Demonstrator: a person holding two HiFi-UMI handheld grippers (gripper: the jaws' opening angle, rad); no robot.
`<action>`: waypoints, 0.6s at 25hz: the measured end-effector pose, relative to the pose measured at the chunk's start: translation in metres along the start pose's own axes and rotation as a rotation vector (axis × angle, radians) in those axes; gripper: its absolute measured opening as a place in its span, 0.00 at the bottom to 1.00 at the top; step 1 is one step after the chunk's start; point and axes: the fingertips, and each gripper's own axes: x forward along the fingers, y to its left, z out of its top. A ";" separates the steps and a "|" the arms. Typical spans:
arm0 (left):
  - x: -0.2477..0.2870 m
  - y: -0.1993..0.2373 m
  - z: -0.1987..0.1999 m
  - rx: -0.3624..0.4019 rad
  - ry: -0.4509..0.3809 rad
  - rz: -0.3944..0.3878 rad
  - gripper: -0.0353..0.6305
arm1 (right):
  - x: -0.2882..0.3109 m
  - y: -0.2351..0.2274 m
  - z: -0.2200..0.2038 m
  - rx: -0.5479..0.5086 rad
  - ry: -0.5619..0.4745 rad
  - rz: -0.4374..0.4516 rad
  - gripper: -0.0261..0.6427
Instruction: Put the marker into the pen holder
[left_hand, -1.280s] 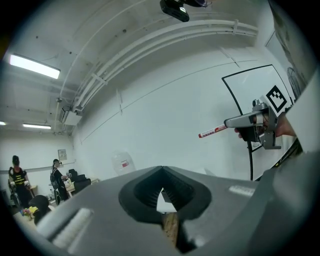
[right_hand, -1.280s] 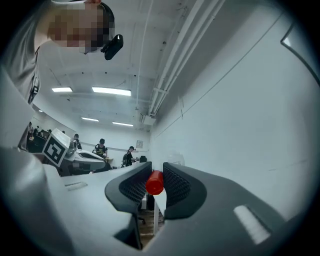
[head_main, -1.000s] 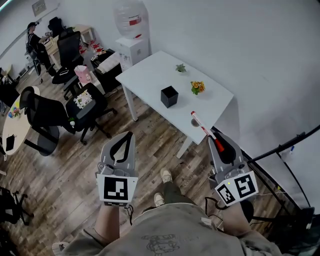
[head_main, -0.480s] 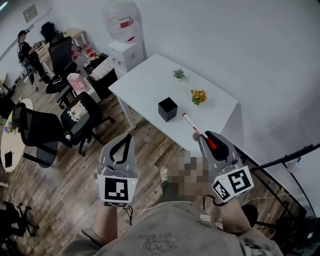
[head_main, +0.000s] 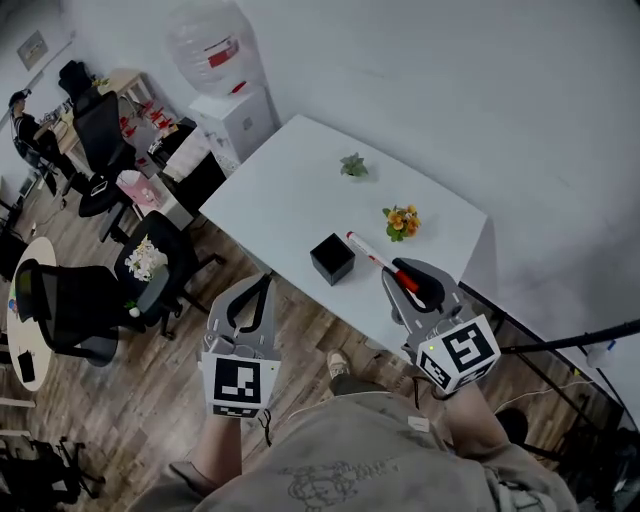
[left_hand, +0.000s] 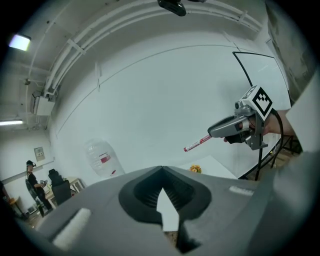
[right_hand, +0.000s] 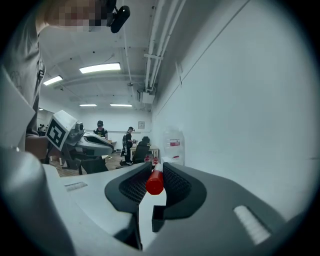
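Right claw (head_main: 403, 279), clamped on marker (head_main: 372, 255), has advanced: marker tip now over table (head_main: 290, 190), just beside pen holder (head_main: 332, 259). Left claw (head_main: 262, 284) closed, empty.

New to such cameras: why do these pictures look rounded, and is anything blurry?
Both gripper views: fisheye circles, black corners, ceiling pipes bowed. Right gripper view: the marker looks soft up close. Head view: milder bending, dim even light.

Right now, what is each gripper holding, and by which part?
The right gripper holds the marker by its red end; the left gripper holds nothing.
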 end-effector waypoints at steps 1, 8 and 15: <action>0.013 0.003 -0.002 0.004 0.012 -0.008 0.05 | 0.011 -0.008 -0.004 -0.001 0.018 0.007 0.19; 0.087 0.019 -0.029 -0.051 0.090 -0.082 0.05 | 0.069 -0.039 -0.037 -0.005 0.148 0.066 0.19; 0.137 0.021 -0.054 -0.051 0.154 -0.152 0.05 | 0.095 -0.053 -0.074 0.008 0.268 0.084 0.19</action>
